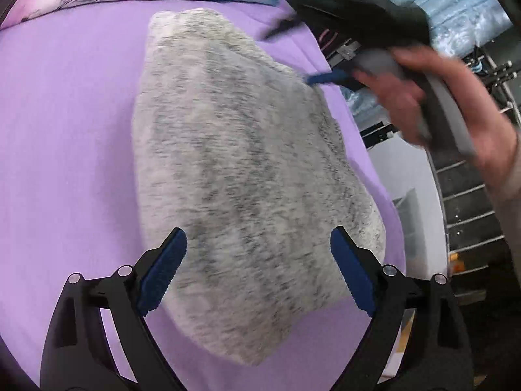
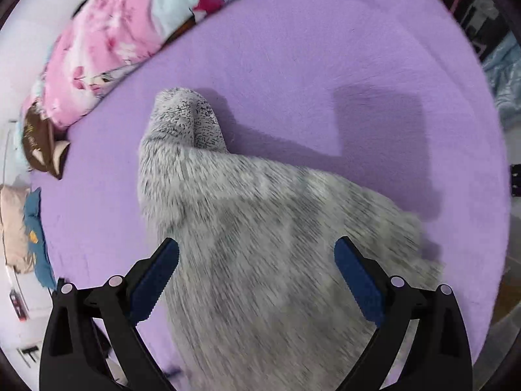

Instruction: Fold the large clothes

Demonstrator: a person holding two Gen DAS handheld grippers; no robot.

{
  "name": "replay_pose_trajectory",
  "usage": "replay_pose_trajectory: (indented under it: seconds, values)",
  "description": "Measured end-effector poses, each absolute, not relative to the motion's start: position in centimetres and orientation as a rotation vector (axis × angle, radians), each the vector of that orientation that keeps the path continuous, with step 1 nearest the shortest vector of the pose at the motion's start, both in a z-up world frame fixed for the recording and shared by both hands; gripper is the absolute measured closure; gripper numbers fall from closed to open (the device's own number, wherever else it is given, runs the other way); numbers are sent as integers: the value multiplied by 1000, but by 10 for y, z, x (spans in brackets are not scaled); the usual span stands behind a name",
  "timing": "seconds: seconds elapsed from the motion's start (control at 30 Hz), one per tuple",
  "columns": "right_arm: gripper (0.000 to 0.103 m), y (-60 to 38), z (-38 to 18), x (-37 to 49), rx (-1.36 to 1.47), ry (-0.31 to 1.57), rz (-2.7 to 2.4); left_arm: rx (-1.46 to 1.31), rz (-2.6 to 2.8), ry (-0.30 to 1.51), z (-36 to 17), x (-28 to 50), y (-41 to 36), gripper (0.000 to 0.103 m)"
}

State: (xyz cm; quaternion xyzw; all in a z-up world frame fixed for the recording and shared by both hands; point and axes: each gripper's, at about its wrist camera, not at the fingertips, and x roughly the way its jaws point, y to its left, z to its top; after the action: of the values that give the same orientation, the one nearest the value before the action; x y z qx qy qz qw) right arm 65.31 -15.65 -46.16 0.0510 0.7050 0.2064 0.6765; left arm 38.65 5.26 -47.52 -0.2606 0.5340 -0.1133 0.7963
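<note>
A fluffy grey-and-white garment (image 1: pixel 241 176) lies folded into a long bundle on the purple bed sheet (image 1: pixel 65 130). My left gripper (image 1: pixel 259 254) is open and empty, its blue pads on either side of the bundle's near end, above it. In the right wrist view the same garment (image 2: pixel 260 244) stretches away, with a rolled end at the far tip. My right gripper (image 2: pixel 257 267) is open and empty over it. The right gripper also shows in the left wrist view (image 1: pixel 312 78), held by a hand at the garment's right edge; whether it touches the fabric is unclear.
A pink and blue patterned quilt (image 2: pixel 107 42) lies along the far edge of the bed. A brown pillow (image 2: pixel 42 143) sits at the left. A metal rack (image 1: pixel 469 195) stands beside the bed's right edge.
</note>
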Motion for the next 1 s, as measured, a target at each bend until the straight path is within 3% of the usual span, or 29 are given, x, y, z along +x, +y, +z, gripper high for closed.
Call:
replay_pose_trajectory:
  seconds: [0.2, 0.47, 1.0]
  values:
    - [9, -236, -442, 621, 149, 1463, 440, -742, -225, 1189, -498, 371, 100, 17]
    - [9, -311, -474, 588, 225, 1476, 511, -1024, -303, 1157, -527, 369, 148, 16]
    - [6, -341, -546, 565, 583, 1517, 785, -1223, -445, 1223, -599, 399, 158, 16]
